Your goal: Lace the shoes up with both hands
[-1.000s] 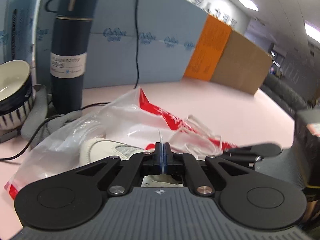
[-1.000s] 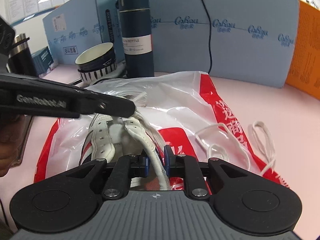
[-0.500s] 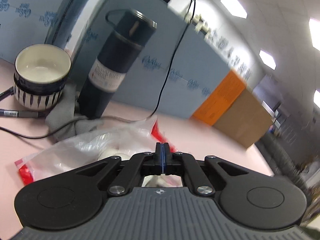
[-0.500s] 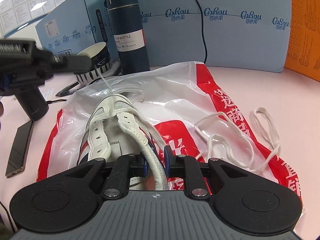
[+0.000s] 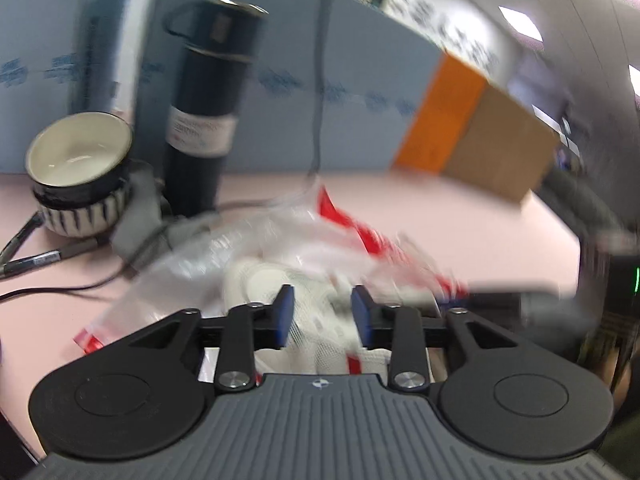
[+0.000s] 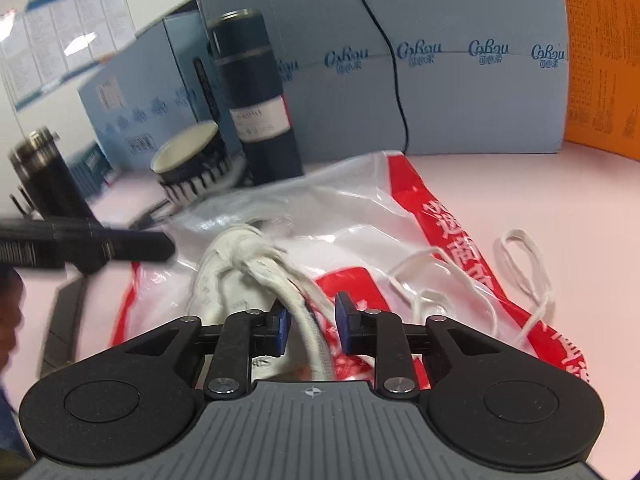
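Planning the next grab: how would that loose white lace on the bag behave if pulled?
The loose lace lies in limp loops, so it probably flops and trails. It looks thin and light. It rests on the glossy plastic bag, so it may slide easily.

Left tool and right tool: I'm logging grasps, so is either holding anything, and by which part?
Nothing is held. The left tool is open over the shoe. The right tool is open too, the shoe's eyelet flap lying loose between its pads.
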Demonstrator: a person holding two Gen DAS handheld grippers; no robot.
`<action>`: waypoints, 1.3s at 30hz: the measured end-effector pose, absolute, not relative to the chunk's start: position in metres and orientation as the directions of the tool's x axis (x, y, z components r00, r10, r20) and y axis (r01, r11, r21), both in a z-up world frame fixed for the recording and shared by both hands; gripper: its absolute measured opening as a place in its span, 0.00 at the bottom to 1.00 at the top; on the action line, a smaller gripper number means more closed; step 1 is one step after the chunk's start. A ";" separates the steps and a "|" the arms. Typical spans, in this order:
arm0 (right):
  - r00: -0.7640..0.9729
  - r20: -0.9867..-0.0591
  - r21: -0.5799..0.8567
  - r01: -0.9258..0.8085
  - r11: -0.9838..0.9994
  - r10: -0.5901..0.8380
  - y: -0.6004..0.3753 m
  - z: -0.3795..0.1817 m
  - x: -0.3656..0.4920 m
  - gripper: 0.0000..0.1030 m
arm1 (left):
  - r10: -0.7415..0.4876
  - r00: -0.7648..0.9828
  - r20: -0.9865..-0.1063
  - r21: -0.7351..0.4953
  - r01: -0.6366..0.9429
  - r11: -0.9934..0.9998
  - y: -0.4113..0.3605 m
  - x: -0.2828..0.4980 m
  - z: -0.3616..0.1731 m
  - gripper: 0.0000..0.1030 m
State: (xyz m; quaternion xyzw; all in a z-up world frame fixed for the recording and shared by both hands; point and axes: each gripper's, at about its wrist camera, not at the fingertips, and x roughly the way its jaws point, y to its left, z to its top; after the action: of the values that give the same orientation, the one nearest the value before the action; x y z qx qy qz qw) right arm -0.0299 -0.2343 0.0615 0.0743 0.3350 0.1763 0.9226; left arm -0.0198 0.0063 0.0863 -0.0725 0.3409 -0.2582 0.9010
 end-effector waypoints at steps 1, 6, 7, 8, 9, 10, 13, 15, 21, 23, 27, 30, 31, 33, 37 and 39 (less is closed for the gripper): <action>0.712 -0.580 0.277 -0.286 0.917 0.397 -0.237 0.065 -0.030 0.38 | -0.526 0.611 -0.592 -0.301 0.437 0.847 0.003 -0.025 0.086 0.42; 0.670 -0.613 0.275 -0.316 0.908 0.419 -0.237 0.068 -0.022 0.49 | -0.540 0.531 -0.653 -0.239 0.532 0.812 -0.025 -0.041 0.084 0.79; 0.657 -0.628 0.270 -0.318 0.909 0.416 -0.236 0.067 -0.020 0.41 | -0.525 0.534 -0.662 -0.209 0.541 0.814 -0.031 -0.042 0.083 0.79; 0.645 -0.642 0.266 -0.319 0.909 0.414 -0.235 0.066 -0.018 0.18 | -0.489 0.549 -0.678 -0.173 0.527 0.832 -0.037 -0.042 0.081 0.79; 0.639 -0.642 0.292 -0.307 0.906 0.423 -0.237 0.065 -0.019 0.16 | -0.431 0.572 -0.698 -0.124 0.497 0.859 -0.041 -0.040 0.078 0.79; 0.633 -0.642 0.316 -0.294 0.902 0.432 -0.238 0.064 -0.019 0.16 | -0.374 0.596 -0.711 -0.082 0.458 0.885 -0.041 -0.037 0.075 0.79; 0.609 -0.653 0.346 -0.289 0.892 0.451 -0.239 0.067 -0.023 0.16 | -0.217 0.654 -0.725 0.003 0.318 0.948 -0.029 -0.025 0.071 0.74; 0.587 -0.658 0.384 -0.277 0.881 0.471 -0.240 0.065 -0.026 0.16 | -0.141 0.680 -0.720 0.032 0.236 0.971 -0.014 -0.016 0.071 0.72; 0.571 -0.651 0.472 -0.211 0.856 0.500 -0.246 0.060 -0.029 0.18 | -0.328 0.710 -0.623 -0.154 0.300 0.941 0.010 -0.014 0.092 0.71; 0.571 -0.650 0.473 -0.211 0.855 0.501 -0.246 0.060 -0.030 0.19 | -0.415 0.691 -0.591 -0.172 0.395 0.902 -0.004 -0.017 0.100 0.71; 0.560 -0.658 0.480 -0.203 0.853 0.503 -0.245 0.055 -0.031 0.22 | -0.417 0.647 -0.639 -0.091 0.474 0.876 -0.044 -0.009 0.089 0.52; 0.555 -0.659 0.489 -0.196 0.850 0.507 -0.246 0.052 -0.033 0.22 | -0.415 0.625 -0.661 -0.095 0.479 0.873 -0.059 0.000 0.078 0.29; 0.554 -0.660 0.490 -0.196 0.849 0.508 -0.246 0.051 -0.033 0.22 | -0.417 0.631 -0.654 -0.100 0.474 0.875 -0.061 -0.001 0.077 0.05; 0.550 -0.661 0.493 -0.195 0.848 0.511 -0.246 0.050 -0.033 0.22 | -0.424 0.649 -0.632 -0.123 0.456 0.882 -0.059 -0.001 0.078 0.03; 0.563 -0.663 0.447 -0.230 0.864 0.493 -0.240 0.054 -0.029 0.23 | -0.456 0.655 -0.602 -0.203 0.427 0.881 -0.048 0.003 0.075 0.02; 0.572 -0.665 0.410 -0.258 0.875 0.480 -0.234 0.054 -0.025 0.23 | -0.495 0.648 -0.579 -0.313 0.383 0.869 -0.038 0.006 0.074 0.02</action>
State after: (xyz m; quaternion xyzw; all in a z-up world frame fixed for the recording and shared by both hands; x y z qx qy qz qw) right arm -0.0253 -0.2342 0.0542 0.1351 0.4120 0.2105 0.8762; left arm 0.0060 -0.0378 0.0740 -0.0815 0.3422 -0.2427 0.9041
